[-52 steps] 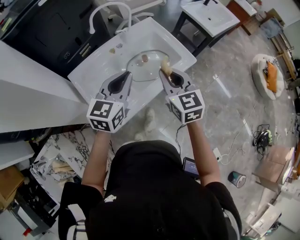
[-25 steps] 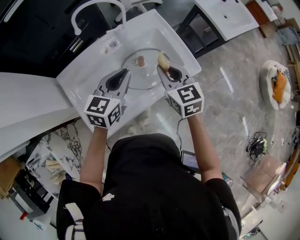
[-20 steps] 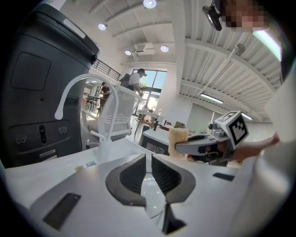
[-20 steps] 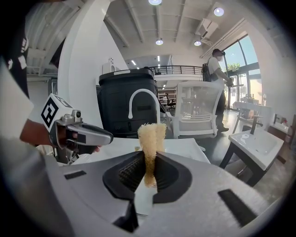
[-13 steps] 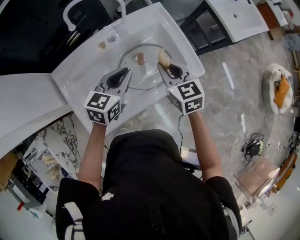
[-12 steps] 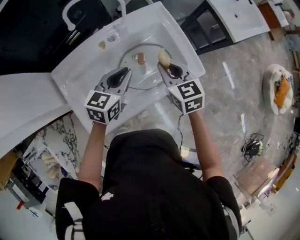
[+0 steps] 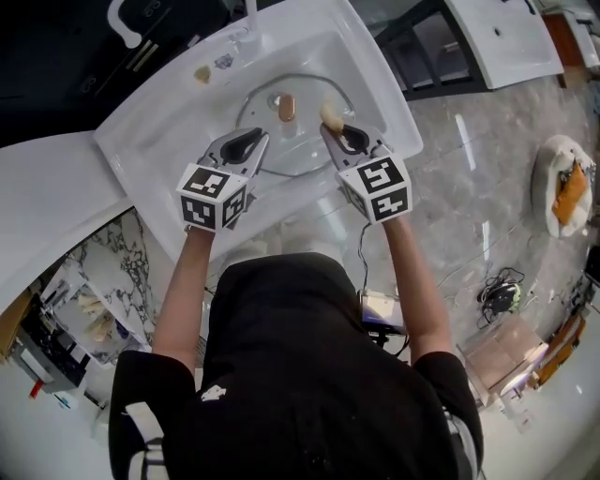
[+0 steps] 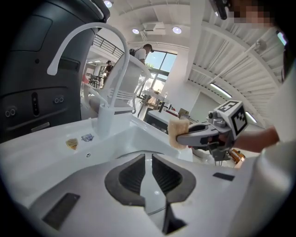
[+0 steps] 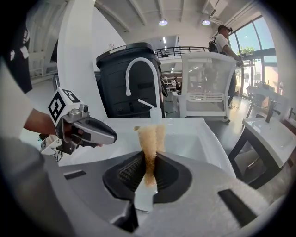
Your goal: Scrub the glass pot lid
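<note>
The glass pot lid (image 7: pixel 298 142) lies flat in the white sink basin (image 7: pixel 370 70), its brown knob (image 7: pixel 286 107) pointing up. My right gripper (image 7: pixel 330 127) hovers over the lid's right rim, shut on a tan sponge (image 7: pixel 330 115) that sticks out past the jaws (image 9: pixel 149 139). My left gripper (image 7: pixel 255 139) hangs over the lid's near-left edge, shut with nothing between its jaws (image 8: pixel 149 159). Each gripper shows in the other's view: the right gripper (image 8: pixel 185 136) with the sponge (image 8: pixel 178 133), and the left gripper (image 9: pixel 111 136).
A white curved faucet (image 7: pixel 127 19) stands at the sink's back, with two small stickers (image 7: pixel 202 73) on the deck beside it. A black bin (image 9: pixel 125 74) is behind the sink. A second sink (image 7: pixel 511 37), a pet cushion (image 7: pixel 567 187) and cables (image 7: pixel 502 295) are on the right.
Both grippers have stayed over the lid's near edge, the sponge still in the right one. The head camera has shifted, so the sink sits higher and more turned in view.
</note>
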`<control>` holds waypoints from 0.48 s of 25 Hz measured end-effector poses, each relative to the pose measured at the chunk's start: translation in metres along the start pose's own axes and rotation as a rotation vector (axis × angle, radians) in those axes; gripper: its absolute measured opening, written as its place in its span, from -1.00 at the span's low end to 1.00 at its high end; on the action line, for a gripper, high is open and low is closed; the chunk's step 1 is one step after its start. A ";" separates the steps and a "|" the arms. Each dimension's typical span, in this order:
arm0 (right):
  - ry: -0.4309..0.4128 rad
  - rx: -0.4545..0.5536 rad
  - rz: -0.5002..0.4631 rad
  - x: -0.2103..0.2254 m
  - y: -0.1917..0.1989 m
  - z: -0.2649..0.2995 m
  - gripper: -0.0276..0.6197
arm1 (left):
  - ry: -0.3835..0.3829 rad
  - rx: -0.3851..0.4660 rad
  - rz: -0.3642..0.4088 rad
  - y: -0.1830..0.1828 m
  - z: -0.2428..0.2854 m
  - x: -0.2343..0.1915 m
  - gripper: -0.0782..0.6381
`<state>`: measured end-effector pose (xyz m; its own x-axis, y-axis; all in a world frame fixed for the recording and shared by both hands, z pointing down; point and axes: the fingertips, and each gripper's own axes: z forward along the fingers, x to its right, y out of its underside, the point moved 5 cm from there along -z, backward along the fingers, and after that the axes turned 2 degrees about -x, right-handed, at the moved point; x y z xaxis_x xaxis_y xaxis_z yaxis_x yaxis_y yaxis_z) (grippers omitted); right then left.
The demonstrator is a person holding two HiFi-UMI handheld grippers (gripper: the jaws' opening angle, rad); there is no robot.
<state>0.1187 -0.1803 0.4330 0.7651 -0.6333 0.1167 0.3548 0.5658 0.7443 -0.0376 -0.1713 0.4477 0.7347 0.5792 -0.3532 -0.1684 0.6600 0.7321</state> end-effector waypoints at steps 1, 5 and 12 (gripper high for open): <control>-0.006 -0.009 -0.001 0.001 0.003 0.003 -0.85 | -0.001 -0.011 -0.002 0.003 0.004 -0.002 -0.73; -0.023 -0.035 0.008 0.006 0.014 0.011 -0.85 | 0.012 -0.056 -0.005 0.015 0.016 -0.007 -0.62; -0.049 -0.075 0.015 0.009 0.033 0.022 -0.85 | 0.054 -0.145 0.011 0.036 0.033 -0.013 -0.24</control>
<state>0.1255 -0.1791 0.4731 0.7442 -0.6482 0.1609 0.3842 0.6125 0.6908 -0.0314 -0.1708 0.4984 0.6966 0.6093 -0.3788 -0.2722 0.7130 0.6462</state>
